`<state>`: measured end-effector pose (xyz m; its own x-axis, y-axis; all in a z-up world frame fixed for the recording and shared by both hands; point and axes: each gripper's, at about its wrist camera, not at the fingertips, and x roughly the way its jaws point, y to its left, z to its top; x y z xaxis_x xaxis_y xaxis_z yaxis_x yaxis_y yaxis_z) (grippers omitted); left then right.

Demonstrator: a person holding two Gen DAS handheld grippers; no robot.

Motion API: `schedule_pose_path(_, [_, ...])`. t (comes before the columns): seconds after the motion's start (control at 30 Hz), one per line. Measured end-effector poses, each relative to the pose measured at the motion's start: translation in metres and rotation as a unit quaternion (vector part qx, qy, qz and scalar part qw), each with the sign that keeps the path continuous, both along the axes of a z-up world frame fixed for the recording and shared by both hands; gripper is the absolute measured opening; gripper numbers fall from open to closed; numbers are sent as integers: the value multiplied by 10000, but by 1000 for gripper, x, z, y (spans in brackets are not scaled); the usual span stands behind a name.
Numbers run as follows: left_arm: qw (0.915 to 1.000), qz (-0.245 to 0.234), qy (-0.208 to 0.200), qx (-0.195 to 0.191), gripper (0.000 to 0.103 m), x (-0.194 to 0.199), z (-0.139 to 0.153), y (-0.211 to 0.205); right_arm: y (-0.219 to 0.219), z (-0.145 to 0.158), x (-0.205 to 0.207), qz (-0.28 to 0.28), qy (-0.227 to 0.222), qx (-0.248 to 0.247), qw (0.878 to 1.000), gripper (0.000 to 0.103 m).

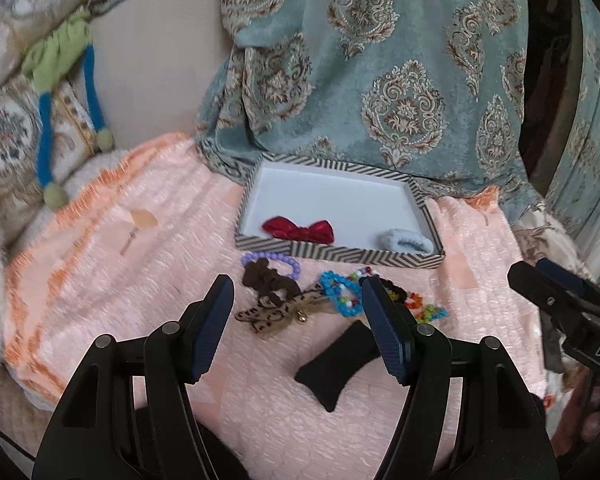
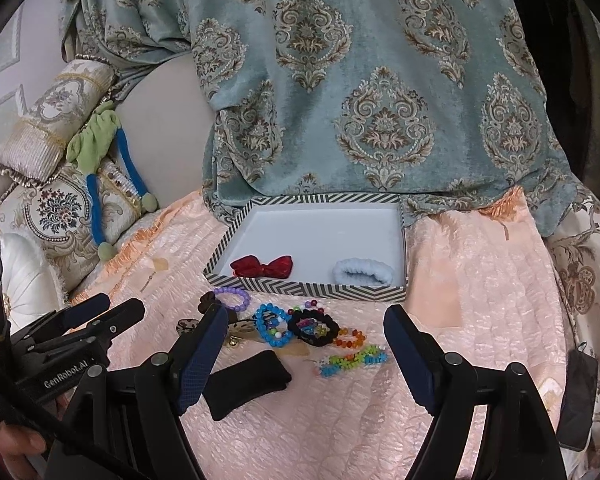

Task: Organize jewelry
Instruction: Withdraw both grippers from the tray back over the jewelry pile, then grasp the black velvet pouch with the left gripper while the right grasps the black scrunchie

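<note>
Peach quilted cloth (image 2: 479, 320) covers a seat, with a teal damask drape (image 2: 379, 100) hanging behind it. Ahead of both grippers sits a shallow striped box (image 2: 300, 290) with a white floor; inside it lie a red bow (image 2: 262, 266) toward its near left and a pale blue scrunchie (image 2: 363, 274) toward its near right. Between the box and the grippers, loose pieces are strewn on the cloth: a purple bead bracelet (image 2: 232, 298), a blue bead bracelet (image 2: 272, 328), a black scrunchie (image 2: 313, 326), an orange bead bracelet (image 2: 351, 338), a green and blue bead piece (image 2: 351, 360), a leopard-print bow (image 1: 284, 312) and a brown scrunchie (image 1: 270, 280). Nearest lies a black pad (image 2: 246, 384). The left gripper (image 1: 296, 300) hovers above the pile, fingers spread apart and holding nothing. The right gripper (image 2: 303, 332) hovers likewise, fingers wide apart and empty.
</note>
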<state>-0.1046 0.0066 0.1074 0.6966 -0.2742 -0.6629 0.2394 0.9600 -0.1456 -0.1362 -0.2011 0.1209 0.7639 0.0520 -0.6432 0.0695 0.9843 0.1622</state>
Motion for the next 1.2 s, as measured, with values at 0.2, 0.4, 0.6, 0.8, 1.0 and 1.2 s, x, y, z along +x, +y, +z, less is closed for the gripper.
schedule_pose_path(0.2, [9989, -317, 331, 31, 67, 2, -16, -5, -9, -11, 6, -44, 145, 56, 9999, 78])
schedule_pose_path(0.4, [9911, -892, 980, 83, 67, 2, -47, -19, -20, -33, 18, -43, 367, 103, 9993, 78])
schedule_pose_path(0.6, [9847, -1139, 1307, 155, 67, 7, -70, -34, -28, -65, 36, 102, 700, 163, 9974, 57])
schedule_pose_path(0.8, [9796, -1291, 1505, 332, 67, 21, -90, -47, -43, -96, 70, 313, 1098, 326, 9929, 56])
schedule_pose_path(1.0, [9735, -1372, 1776, 446, 68, 38, -114, -57, -44, -123, 105, 543, 1546, 210, 9863, 56])
schedule_pose_path(1.2, [9676, -1451, 2023, 417, 68, 49, -135, -62, -39, -151, 135, 765, 1850, 151, 9796, 36])
